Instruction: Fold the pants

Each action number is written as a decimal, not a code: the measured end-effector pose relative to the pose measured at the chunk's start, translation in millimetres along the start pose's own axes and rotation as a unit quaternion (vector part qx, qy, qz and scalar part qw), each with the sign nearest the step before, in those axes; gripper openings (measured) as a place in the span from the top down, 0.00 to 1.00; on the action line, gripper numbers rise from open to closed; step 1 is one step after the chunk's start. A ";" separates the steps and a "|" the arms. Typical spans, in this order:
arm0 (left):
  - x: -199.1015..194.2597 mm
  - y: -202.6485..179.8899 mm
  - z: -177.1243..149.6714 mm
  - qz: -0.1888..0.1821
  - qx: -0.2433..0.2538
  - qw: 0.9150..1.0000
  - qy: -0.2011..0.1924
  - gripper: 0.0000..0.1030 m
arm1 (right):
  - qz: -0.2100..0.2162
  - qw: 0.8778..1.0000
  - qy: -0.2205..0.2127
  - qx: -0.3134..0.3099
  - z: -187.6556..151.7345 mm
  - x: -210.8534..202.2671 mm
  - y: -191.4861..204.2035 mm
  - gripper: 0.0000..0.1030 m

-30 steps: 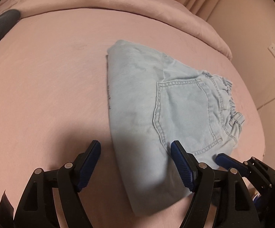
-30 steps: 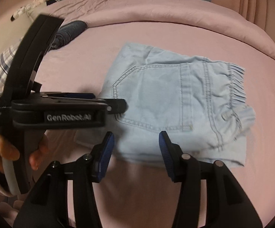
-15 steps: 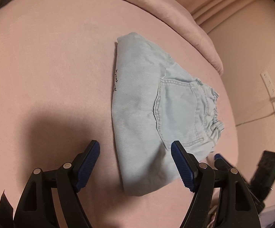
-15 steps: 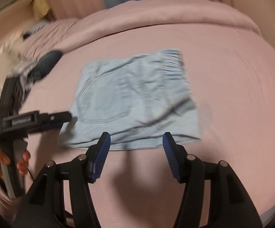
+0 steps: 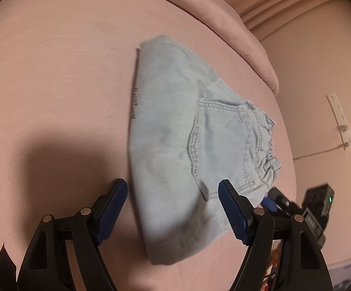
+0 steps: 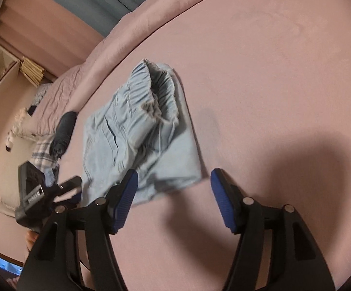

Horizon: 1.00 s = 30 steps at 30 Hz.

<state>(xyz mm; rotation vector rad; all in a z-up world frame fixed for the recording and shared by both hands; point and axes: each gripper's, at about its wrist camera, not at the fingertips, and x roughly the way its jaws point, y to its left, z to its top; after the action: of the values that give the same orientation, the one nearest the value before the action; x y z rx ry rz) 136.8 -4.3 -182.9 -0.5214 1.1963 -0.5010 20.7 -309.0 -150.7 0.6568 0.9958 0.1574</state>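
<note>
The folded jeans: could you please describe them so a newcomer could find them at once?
Start from the pink bed that fills both views. Near its middle lies one flat bundle, the folded jeans. They are the only pale blue denim here, with a stitched back pocket on top and a gathered elastic waistband at one end.

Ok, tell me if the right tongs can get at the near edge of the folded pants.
Probably yes. The right tongs stand open and empty, the pants' near edge lies just ahead on the bed, nothing between.
</note>
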 end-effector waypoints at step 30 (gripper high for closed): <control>-16.4 -38.5 -7.0 0.078 0.090 0.991 -0.066 0.86 | 0.014 0.994 -0.061 -0.092 12.6 31.3 69.9 0.63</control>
<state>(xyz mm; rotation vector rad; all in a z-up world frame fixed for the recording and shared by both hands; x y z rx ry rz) 122.0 -25.0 -148.9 -0.2986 1.0450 -0.4289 60.0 -245.9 -128.3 0.5064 0.8438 0.2277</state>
